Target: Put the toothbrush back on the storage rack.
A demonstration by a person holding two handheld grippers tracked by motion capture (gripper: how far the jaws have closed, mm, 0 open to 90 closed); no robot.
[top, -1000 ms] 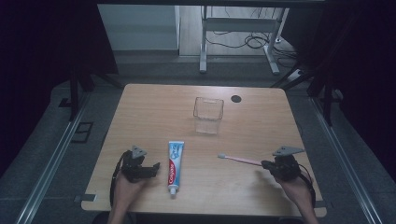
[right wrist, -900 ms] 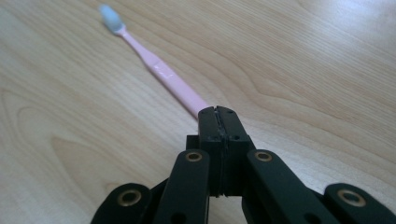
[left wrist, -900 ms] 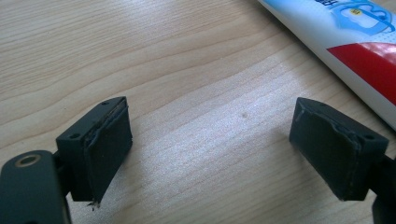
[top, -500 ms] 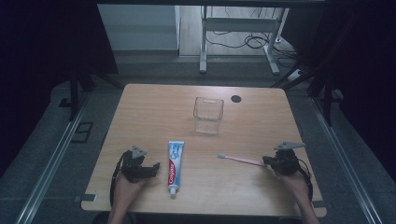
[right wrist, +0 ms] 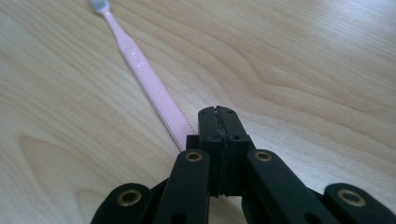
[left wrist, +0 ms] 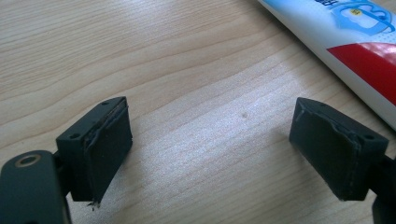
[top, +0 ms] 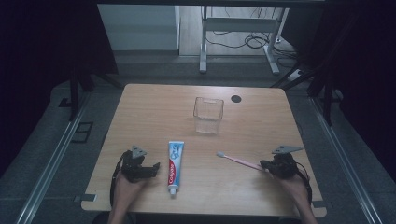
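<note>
Pink toothbrush (right wrist: 149, 86) is clamped only at its near handle end by the right gripper (right wrist: 218, 122), so it may pivot or slip when lifted, while the left gripper (left wrist: 210, 149) rests with jaws apart beside the toothpaste tube (left wrist: 345, 42).

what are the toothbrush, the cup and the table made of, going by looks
Toothbrush: likely plastic, glossy pale pink; light glints on the ribbed handle. Its bristles look pale, too small to tell more.
Cup: clear, hard-looking, plastic or glass; the table shows through its walls.
Table: wood or wood-look laminate, light with a low sheen; the grain lines show plainly.
</note>
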